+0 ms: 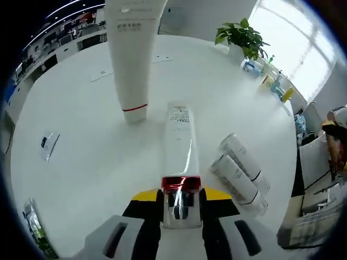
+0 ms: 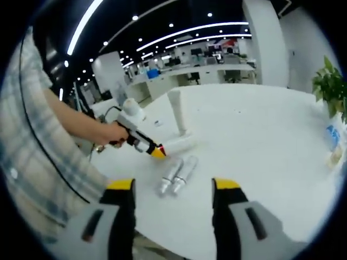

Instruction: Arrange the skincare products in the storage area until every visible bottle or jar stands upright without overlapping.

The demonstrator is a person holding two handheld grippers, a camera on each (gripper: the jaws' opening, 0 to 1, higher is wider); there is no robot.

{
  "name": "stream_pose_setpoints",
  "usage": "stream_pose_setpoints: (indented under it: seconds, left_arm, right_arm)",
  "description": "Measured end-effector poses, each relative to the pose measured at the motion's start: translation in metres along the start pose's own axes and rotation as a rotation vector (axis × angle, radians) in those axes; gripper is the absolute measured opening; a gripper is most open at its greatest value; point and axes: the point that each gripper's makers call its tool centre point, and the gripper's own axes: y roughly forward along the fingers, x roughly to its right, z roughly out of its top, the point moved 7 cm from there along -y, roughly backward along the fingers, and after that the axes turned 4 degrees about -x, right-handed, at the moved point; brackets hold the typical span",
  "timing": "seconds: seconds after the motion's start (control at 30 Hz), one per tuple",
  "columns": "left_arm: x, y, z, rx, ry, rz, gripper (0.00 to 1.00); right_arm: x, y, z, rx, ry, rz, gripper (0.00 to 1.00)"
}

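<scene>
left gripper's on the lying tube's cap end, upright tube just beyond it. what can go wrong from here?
1. The left gripper is shut on the lying tube at its silver cap; held that far down, the tube may pivot or slip when raised.
2. Its far end lies close to the standing tube, so swinging it up could topple that one.
3. Two small tubes lie side by side, touching, near the gripper; a wide sweep could roll them.

An upright tube [image 1: 132, 59] stood just beyond the lying tube [image 1: 179, 142], blocking the way ahead-left. Two lying tubes [image 1: 242, 172] crowded the right. The table [image 1: 92, 157] to the left lay open, apart from a small card [image 1: 49, 144].
</scene>
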Motion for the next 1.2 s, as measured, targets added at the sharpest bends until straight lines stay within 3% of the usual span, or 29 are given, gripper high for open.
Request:
stream_pose_setpoints:
  seconds: [0.33,0.53,0.6,0.7,0.87,1.2]
  left_arm:
    - [0.002,-0.022,0.0,0.021,0.066,-0.016,0.26]
    - [0.006,-0.029,0.006,0.042,0.095,-0.014,0.26]
    - [0.007,-0.034,0.008,0.057,0.157,0.012,0.26]
    - [0.009,-0.038,0.008,0.054,0.155,0.004,0.26]
    - [0.012,-0.051,0.007,0.064,0.19,0.008,0.26]
    - [0.011,-0.066,0.012,0.05,0.228,0.002,0.26]
  right_arm:
    - [-0.006,0.012,0.012,-0.001,-0.018,0.038,0.53]
    - [-0.013,0.03,0.006,-0.049,-0.029,0.084,0.53]
    - [-0.016,0.034,0.007,-0.06,-0.051,0.096,0.54]
    - [-0.019,0.041,0.01,-0.067,-0.062,0.112,0.54]
    - [-0.025,0.056,0.02,-0.063,-0.087,0.151,0.53]
    - [-0.031,0.103,0.026,-0.114,-0.127,0.225,0.54]
